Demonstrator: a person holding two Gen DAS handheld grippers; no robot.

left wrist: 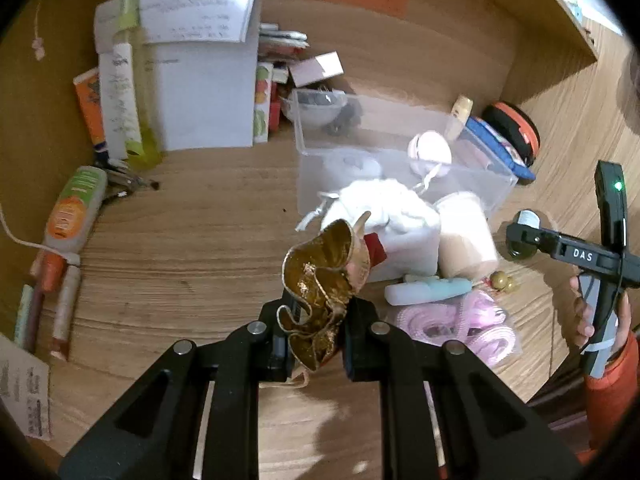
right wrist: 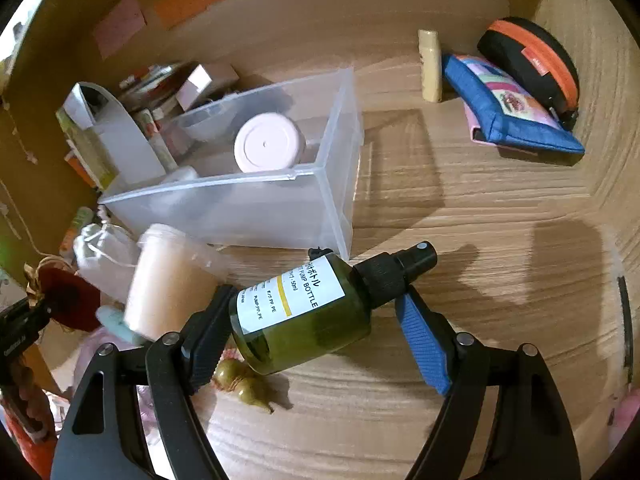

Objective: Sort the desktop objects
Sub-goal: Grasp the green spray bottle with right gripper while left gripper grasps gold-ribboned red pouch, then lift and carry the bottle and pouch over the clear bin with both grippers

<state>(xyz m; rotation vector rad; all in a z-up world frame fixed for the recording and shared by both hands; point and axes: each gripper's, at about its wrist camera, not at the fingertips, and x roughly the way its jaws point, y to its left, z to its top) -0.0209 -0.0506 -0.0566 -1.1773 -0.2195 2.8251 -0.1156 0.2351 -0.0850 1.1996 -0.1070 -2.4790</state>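
My left gripper [left wrist: 316,320] is shut on a gold and red ribbon bow [left wrist: 324,276], held above the wooden desk; the bow also shows at the left edge of the right wrist view [right wrist: 64,296]. My right gripper [right wrist: 308,312] is open around a green pump bottle [right wrist: 312,304] with a white label, which lies on its side between the fingers; the blue pad [right wrist: 424,340] stands apart from it. A clear plastic bin [right wrist: 256,184] stands just beyond, holding a pink-lidded jar [right wrist: 266,142]. In the left wrist view the bin [left wrist: 384,152] is ahead to the right.
A peach jar [right wrist: 168,280], a white pouch [left wrist: 392,216], a pink cord bag [left wrist: 460,320] and small gold bells [right wrist: 244,384] crowd the bin's near side. A blue pouch [right wrist: 512,108], black-orange case [right wrist: 532,64] and cream tube [right wrist: 430,66] lie far right. Books and tubes [left wrist: 120,100] line the left.
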